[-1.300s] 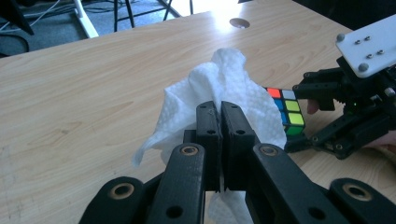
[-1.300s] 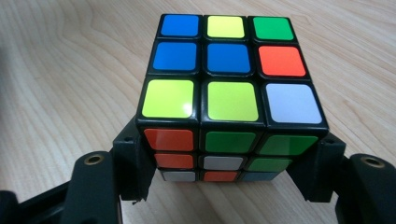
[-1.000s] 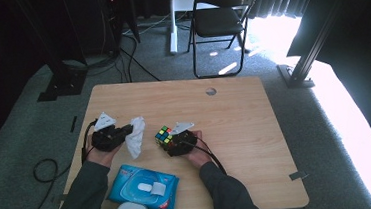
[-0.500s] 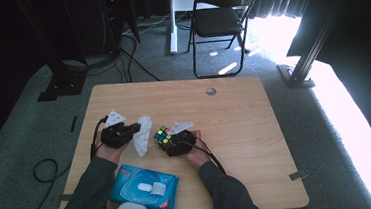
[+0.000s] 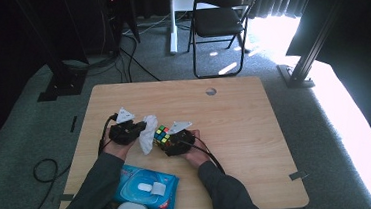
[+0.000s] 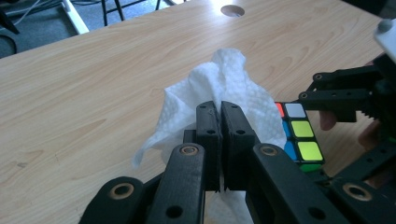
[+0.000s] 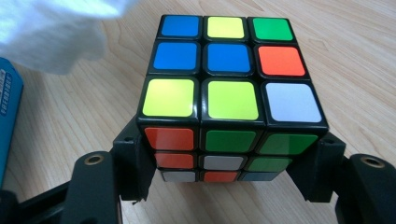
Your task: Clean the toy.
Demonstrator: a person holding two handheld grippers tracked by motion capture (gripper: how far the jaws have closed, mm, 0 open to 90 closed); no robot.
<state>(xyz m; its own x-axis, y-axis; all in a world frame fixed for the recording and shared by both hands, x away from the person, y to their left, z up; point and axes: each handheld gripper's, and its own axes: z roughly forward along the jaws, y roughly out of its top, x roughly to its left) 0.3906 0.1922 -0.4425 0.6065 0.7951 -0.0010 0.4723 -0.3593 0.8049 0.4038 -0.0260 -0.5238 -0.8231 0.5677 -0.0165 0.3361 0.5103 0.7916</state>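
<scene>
White tissue [image 6: 219, 88] was pinched in the fully closed left claw [image 5: 136, 131] and held just left of the puzzle cube [image 7: 229, 98], close to its face. The cube was clamped at mid-counter between the jaws of the right claw [image 7: 229, 186]. Wiping of the cube was judged barely begun, with contact not clearly made and most faces left. One cube, one tissue, one blue wipes pack [image 5: 145, 188] and two claws were counted on the wooden counter [image 5: 255, 119].

The lettering on the blue wipes pack [image 5: 145, 188] is too small to read.
</scene>
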